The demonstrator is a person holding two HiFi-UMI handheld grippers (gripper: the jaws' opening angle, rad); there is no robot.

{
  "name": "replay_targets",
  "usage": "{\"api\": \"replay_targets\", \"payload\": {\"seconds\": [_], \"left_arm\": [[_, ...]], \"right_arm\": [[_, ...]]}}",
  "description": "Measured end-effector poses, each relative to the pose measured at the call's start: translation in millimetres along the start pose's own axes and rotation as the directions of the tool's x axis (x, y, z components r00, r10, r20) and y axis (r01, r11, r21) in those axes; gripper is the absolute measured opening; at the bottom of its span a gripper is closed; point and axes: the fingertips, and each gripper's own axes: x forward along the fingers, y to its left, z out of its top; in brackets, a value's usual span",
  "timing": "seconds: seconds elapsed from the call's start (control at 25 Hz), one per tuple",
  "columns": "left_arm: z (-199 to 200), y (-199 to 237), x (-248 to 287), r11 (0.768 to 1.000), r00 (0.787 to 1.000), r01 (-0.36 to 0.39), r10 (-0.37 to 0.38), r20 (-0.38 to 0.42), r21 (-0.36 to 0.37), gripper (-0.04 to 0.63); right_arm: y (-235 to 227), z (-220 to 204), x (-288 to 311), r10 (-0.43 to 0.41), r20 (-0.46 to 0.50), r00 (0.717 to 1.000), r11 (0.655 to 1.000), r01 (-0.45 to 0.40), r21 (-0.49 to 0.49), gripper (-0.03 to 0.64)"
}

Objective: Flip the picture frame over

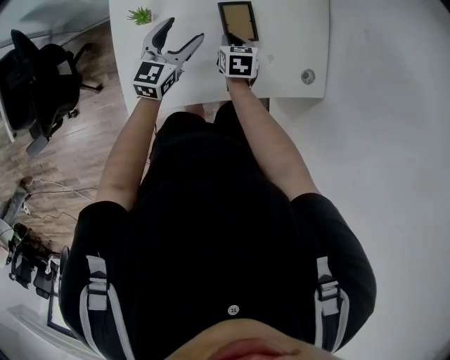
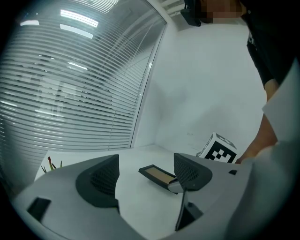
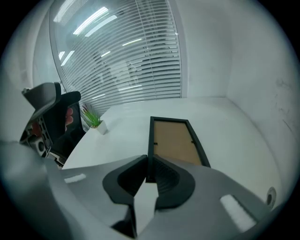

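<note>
The picture frame, black-rimmed with its brown backing facing up, lies on the white table near the far edge. My right gripper is shut on the left rail of the frame at its near corner, and the thin black edge sits pinched between the pads of the right gripper. In the left gripper view the frame looks tilted, its near end raised off the table. My left gripper hovers to the frame's left, open and holding nothing, and the left gripper faces the frame.
A small potted plant stands at the table's far left. A round cable grommet sits near the table's front right. A black office chair stands on the wooden floor to the left. Window blinds back the table.
</note>
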Motion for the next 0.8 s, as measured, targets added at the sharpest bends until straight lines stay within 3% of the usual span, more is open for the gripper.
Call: {"api": "replay_targets", "payload": {"seconds": [0.28,0.48,0.8], "left_arm": [[8.1,3.0,3.7,1.0,1.0,0.002,-0.002,0.014,0.007,0.37],[19.6,-0.5,4.5,1.0,1.0,0.0,0.0,0.022,0.011,0.37],[24.6,-2.1,5.4,1.0,1.0,-0.009,0.008,0.025,0.018,0.37]], "right_arm": [[0.4,25.0,-19.8,0.09,0.074,0.993,0.986,-0.099,0.132,0.049],[1.7,47.2,-45.8,0.145,0.131,0.981,0.97,-0.167,0.175,0.049],[13.4,66.9,-66.0,0.283,0.212,0.935,0.904,-0.334,0.266,0.049]]}}
